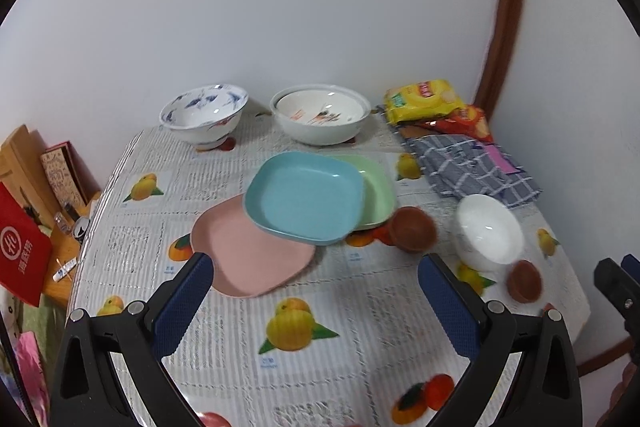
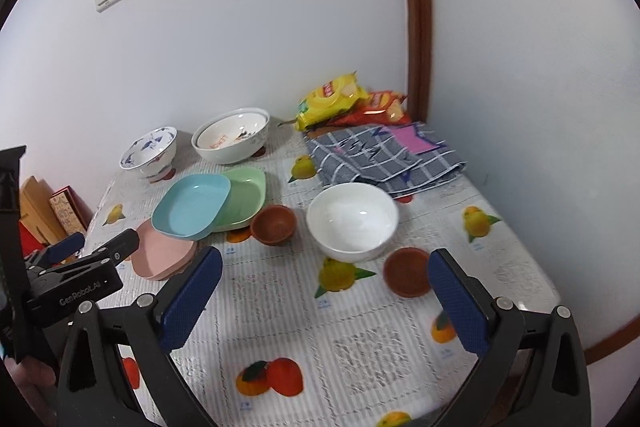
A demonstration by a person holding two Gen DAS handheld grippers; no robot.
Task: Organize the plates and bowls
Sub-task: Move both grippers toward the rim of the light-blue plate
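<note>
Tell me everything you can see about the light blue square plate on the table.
The light blue square plate is a shallow dish with rounded corners and a raised rim, matte, plastic-looking and empty. It sits tilted in the middle of a three-plate overlap: one edge rests on the pink square plate, the other on the pale green square plate. All lie on the fruit-printed tablecloth, in front of two large patterned bowls. Neither gripper touches it.
</note>
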